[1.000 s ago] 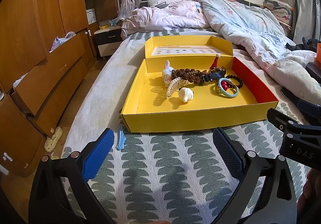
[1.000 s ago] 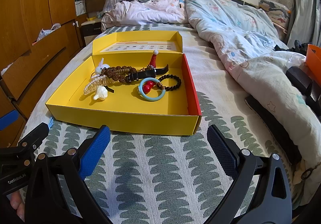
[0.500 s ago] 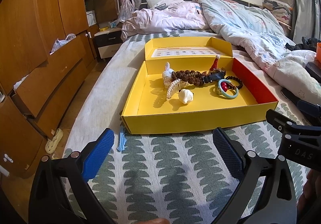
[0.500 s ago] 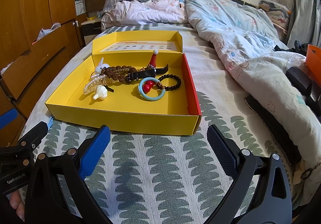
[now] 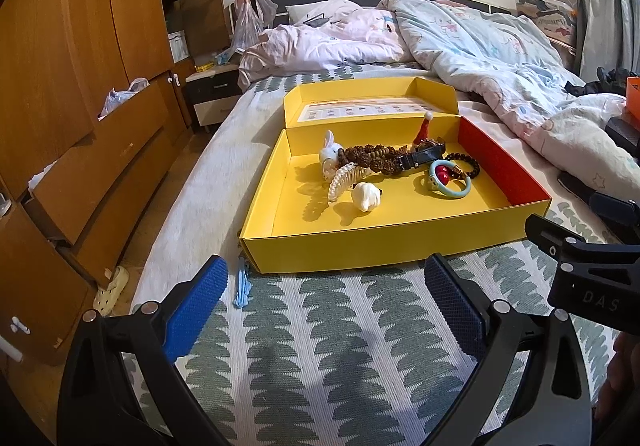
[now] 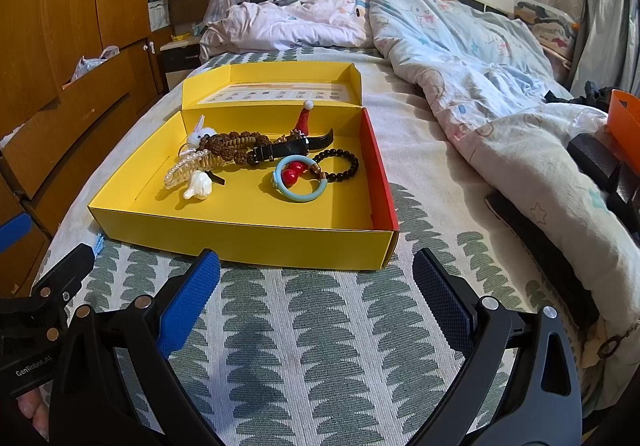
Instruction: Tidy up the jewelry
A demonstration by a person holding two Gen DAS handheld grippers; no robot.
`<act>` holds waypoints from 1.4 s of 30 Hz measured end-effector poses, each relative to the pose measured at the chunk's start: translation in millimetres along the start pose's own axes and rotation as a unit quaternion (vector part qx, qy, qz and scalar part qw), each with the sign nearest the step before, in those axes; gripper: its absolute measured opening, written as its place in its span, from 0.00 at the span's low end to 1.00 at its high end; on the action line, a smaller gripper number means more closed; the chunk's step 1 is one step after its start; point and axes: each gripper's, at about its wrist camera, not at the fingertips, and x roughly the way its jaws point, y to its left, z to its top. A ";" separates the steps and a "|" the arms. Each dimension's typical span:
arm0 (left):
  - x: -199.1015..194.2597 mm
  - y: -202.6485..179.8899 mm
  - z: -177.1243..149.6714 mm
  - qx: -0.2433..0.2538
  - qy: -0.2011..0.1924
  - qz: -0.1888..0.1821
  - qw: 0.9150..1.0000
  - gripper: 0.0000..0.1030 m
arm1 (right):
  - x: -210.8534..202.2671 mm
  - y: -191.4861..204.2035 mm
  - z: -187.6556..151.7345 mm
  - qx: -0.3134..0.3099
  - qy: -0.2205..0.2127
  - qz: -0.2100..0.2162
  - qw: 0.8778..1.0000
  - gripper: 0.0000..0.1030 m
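An open yellow box [image 5: 360, 246] [image 6: 240, 236] lies on the bed. In it are a brown bead necklace [image 5: 372, 156] [image 6: 232, 144], a black watch strap [image 5: 424, 156] [image 6: 288, 148], a light blue bangle [image 5: 450, 188] [image 6: 300, 194] around red beads, a black bead bracelet [image 5: 468, 164] [image 6: 344, 162], a pearly hair claw [image 5: 344, 180] [image 6: 186, 170], a white charm [image 5: 366, 196] [image 6: 198, 186], a white rabbit charm [image 5: 330, 152] and a red Santa hat charm [image 5: 424, 128] [image 6: 303, 120]. My left gripper [image 5: 324, 306] and right gripper [image 6: 316, 300] are open and empty, just short of the box's front wall.
A small light blue hair clip [image 5: 242, 284] lies on the leaf-patterned cover by the box's front left corner. Crumpled quilts [image 5: 500, 54] cover the bed's far and right side. Wooden wardrobe drawers [image 5: 100, 166] stand at the left. An orange bin [image 6: 624, 118] is at the right.
The left view has drawn back slightly from the box. The right gripper has not visibly moved. Both stay open.
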 end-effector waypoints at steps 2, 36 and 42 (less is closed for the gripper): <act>0.5 -0.5 0.3 0.001 0.000 -0.001 1.000 0.95 | -0.3 -1.8 -0.2 0.000 -0.001 0.000 1.000 0.94; 0.8 0.5 1.2 -0.004 0.003 0.003 1.000 0.95 | -1.2 -0.7 0.5 -0.003 -0.002 -0.002 1.000 0.94; 0.7 0.6 1.2 -0.004 0.003 0.003 1.000 0.95 | -1.0 -0.6 0.4 -0.003 -0.003 -0.001 1.000 0.94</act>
